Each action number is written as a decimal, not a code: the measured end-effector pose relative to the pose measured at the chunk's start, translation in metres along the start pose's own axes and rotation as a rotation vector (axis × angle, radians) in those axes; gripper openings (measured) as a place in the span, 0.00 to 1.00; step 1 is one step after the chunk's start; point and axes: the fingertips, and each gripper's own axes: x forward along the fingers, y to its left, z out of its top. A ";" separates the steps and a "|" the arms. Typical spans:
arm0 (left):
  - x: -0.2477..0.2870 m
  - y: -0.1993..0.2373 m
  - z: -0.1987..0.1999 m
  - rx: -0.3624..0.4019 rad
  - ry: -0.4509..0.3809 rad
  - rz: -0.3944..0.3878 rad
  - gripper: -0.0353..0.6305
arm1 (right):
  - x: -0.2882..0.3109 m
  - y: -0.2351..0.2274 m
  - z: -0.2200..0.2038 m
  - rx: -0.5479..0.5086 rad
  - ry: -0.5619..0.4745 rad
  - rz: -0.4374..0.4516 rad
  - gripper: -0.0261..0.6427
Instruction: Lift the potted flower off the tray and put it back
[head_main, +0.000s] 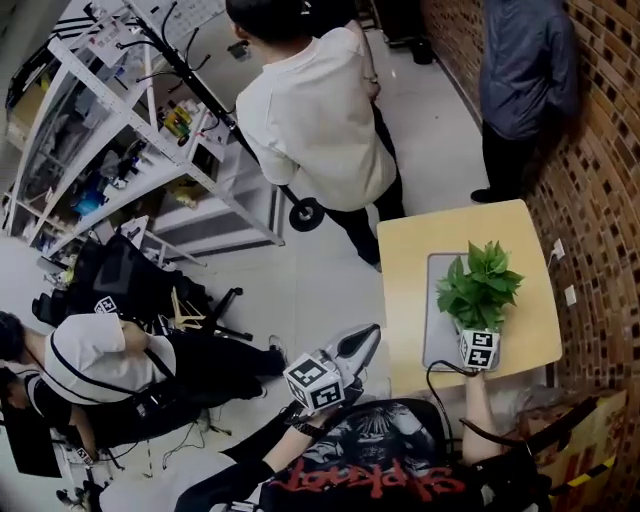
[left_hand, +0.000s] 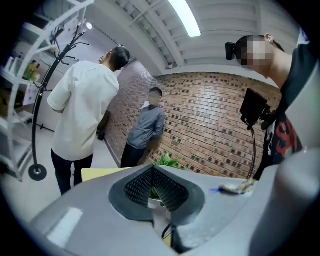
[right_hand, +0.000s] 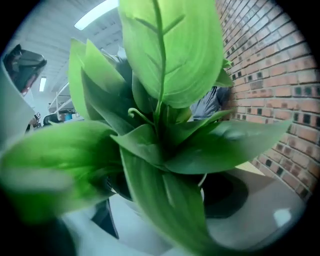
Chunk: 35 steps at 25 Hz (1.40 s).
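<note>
- Right gripper (head_main: 479, 338) is clamped on the white pot (right_hand: 131, 220) of the potted flower (head_main: 480, 285), over the grey tray (head_main: 437, 330) on the yellow table (head_main: 420, 240); contact with the tray cannot be told.
- Left gripper (head_main: 352, 352): jaws together, empty, beside the table's edge.
- Print: square markers on the cubes (head_main: 315, 383); red shirt lettering (head_main: 375, 478) is unreadable.

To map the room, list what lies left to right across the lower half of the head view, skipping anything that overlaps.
Crouching person in a white shirt → left gripper → potted flower → brick wall
</note>
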 end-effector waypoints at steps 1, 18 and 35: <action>-0.002 -0.005 -0.002 0.000 0.001 0.014 0.05 | 0.004 -0.005 -0.004 -0.002 0.008 0.006 0.84; -0.028 0.003 -0.015 0.023 0.046 0.177 0.05 | 0.006 0.005 -0.007 -0.010 -0.008 0.037 0.92; -0.175 -0.017 -0.032 0.031 0.028 -0.228 0.05 | -0.213 0.117 0.002 0.222 -0.164 -0.294 0.91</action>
